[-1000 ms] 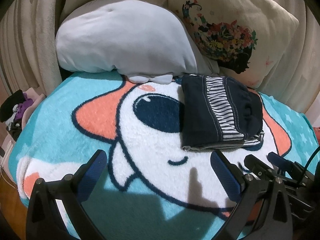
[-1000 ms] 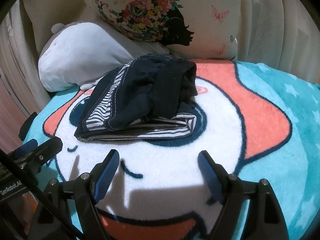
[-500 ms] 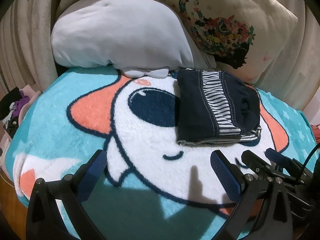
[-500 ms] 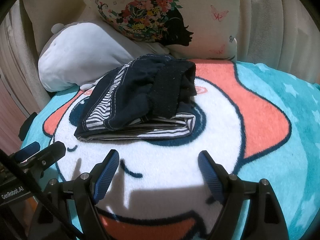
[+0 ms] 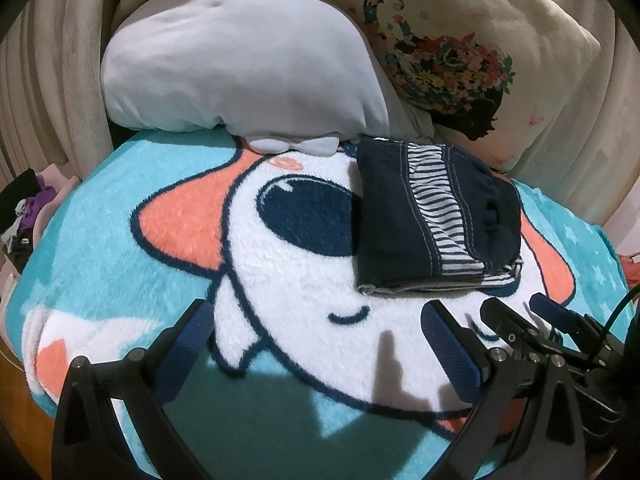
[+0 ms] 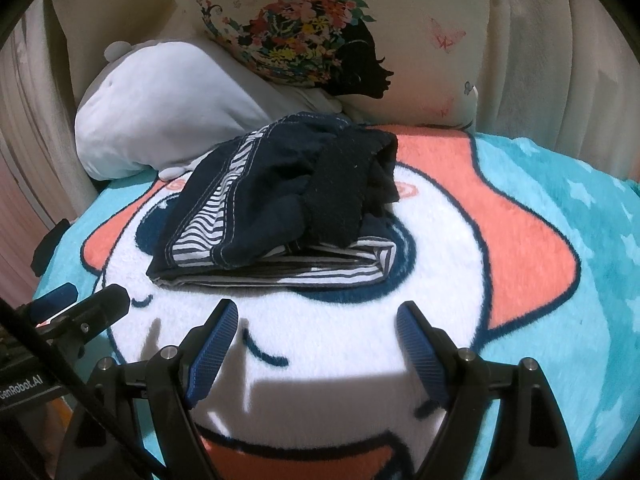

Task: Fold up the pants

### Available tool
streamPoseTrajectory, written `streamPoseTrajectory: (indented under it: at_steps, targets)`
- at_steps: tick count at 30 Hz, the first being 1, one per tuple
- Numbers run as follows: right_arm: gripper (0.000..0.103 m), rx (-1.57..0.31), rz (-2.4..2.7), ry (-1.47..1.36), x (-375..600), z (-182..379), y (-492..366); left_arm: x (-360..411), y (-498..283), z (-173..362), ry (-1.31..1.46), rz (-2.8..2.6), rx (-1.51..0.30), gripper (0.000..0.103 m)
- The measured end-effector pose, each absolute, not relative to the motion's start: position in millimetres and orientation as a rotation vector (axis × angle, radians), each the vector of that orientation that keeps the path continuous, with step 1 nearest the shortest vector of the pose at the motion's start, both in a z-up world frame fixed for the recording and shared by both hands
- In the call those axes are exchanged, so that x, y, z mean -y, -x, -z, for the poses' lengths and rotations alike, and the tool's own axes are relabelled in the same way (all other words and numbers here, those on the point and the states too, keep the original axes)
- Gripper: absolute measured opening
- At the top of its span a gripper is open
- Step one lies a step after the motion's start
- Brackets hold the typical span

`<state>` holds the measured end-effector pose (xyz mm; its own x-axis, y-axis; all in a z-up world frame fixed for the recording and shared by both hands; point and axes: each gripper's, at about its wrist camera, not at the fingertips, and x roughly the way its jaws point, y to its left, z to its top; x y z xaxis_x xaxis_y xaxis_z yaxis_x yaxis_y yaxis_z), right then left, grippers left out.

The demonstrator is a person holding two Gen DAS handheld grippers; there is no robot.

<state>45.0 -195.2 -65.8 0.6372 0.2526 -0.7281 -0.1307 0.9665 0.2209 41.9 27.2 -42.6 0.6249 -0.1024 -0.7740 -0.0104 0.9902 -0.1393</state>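
The pants (image 5: 432,216) are dark navy with a striped band, folded into a compact bundle (image 6: 280,208) lying on the fleece blanket (image 5: 120,248). My left gripper (image 5: 316,320) hovers open over the blanket, below and left of the bundle, nothing between its blue pads. My right gripper (image 6: 316,320) is open too, just in front of the bundle's near edge, empty. Each gripper shows at the edge of the other's view: the right gripper (image 5: 532,316) at the lower right, the left gripper (image 6: 80,300) at the lower left.
A grey plush cushion (image 5: 240,68) and a cream pillow with a floral silhouette print (image 6: 340,28) lean against pale curtains (image 6: 560,60) behind the pants. A heap of clothes (image 5: 28,216) lies off the blanket's left edge. The blanket (image 6: 560,280) carries a cartoon print.
The left wrist view has shifted slightly, so the pants and cushions sit a bit higher in it. Both grippers stay open and the bundle has not moved.
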Motion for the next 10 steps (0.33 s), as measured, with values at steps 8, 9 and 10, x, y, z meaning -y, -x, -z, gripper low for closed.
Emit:
streamPoseTrajectory:
  at_steps: [8, 9, 10]
  targets:
    - [0.086, -0.849, -0.226, -0.122, 185, 61, -54, -32, -46, 36, 0.146, 0.060, -0.870, 0.103]
    - [0.086, -0.850, -0.227, -0.120, 183, 61, -56, -32, -46, 36, 0.145, 0.057, -0.871, 0.103]
    - [0.086, -0.852, -0.229, -0.118, 182, 61, -56, -33, -47, 36, 0.143, 0.049, -0.876, 0.103]
